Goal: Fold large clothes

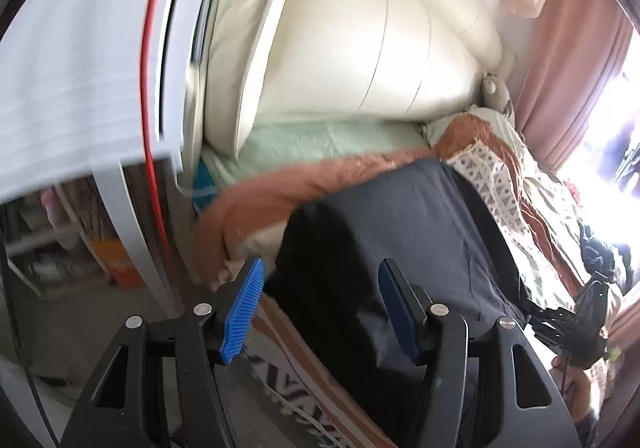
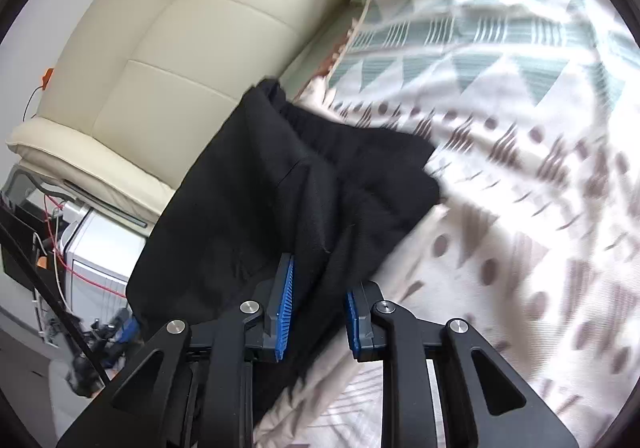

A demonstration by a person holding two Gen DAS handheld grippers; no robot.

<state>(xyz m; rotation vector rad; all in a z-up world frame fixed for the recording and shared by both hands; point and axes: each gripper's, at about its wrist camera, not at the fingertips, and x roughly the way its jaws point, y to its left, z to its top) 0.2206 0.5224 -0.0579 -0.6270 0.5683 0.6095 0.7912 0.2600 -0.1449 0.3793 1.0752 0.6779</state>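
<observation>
**Left wrist view: between folds on the bed**

Left wrist view: our left gripper point(image 1: 320, 308) hangs with its fingers point(image 1: 244, 308) set wide and empty, and the dark garment point(image 1: 400, 216) lies just beyond them on the bed, spread lengthwise towards the far cream headboard point(image 1: 352, 40). An orange blanket point(image 1: 256, 200) shows along its left edge. We judge one fold is laid and let go. A white cabinet point(image 1: 80, 68) with a red cable point(image 1: 150, 88) stands left; pink curtains point(image 1: 568, 88) hang at a bright window to the right.

Right wrist view: our right gripper point(image 2: 318, 312) has its fingers narrowly apart, a ridge of the dark garment point(image 2: 288, 184) running between them; we cannot tell whether the pads press on it. Its near end bunches here on the patterned bedspread point(image 2: 500, 128). We think the next move calls for a clean pinch on that near edge, both sides matched, then carrying it to the far end without dragging the bedspread along.
</observation>
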